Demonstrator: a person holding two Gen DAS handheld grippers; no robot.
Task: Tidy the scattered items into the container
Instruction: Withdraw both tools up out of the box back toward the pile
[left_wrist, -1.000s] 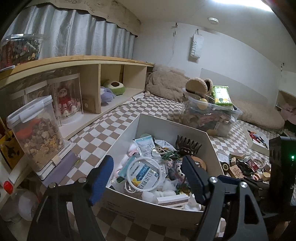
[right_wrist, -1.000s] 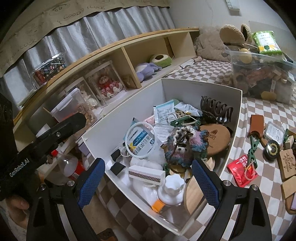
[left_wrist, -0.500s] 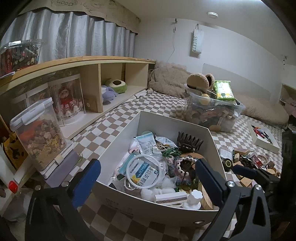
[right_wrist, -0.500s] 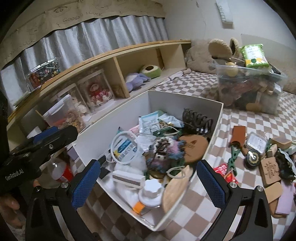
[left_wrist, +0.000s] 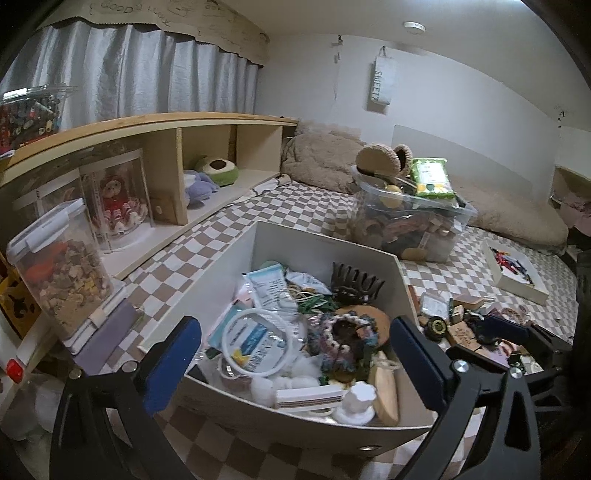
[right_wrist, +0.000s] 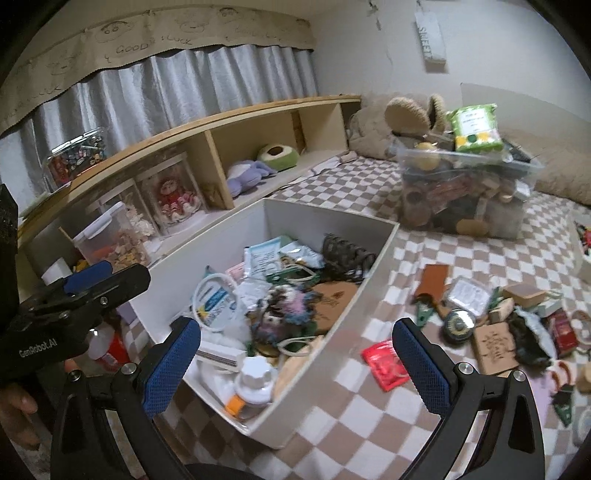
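Note:
A white box (left_wrist: 325, 254) on the checkered cloth holds several small things: a white ring on a blue packet (left_wrist: 258, 339), a crocheted scrunchie (left_wrist: 343, 339), a dark hair claw (left_wrist: 356, 284) and a white bottle (left_wrist: 356, 402). My left gripper (left_wrist: 295, 363) hangs open and empty before the box's near wall. My right gripper (right_wrist: 295, 365) is open and empty over the box's (right_wrist: 317, 214) near right corner. Right of the box lie scattered items: a red packet (right_wrist: 384, 363), a black round tin (right_wrist: 458, 325), a brown leather piece (right_wrist: 432, 280) and a wooden tag (right_wrist: 495, 347).
A full clear plastic bin (left_wrist: 410, 225) stands behind the box. A wooden shelf (left_wrist: 166, 122) with toys runs along the left, with a lidded food jar (left_wrist: 59, 266) in front. A flat white box (left_wrist: 513, 269) lies far right. A person's hand (right_wrist: 18, 398) holds the left gripper (right_wrist: 88, 288).
Both grippers' jaws have widened. Both have drawn back from the box, and the right one has swung to the right, bringing more of the scattered items into view.

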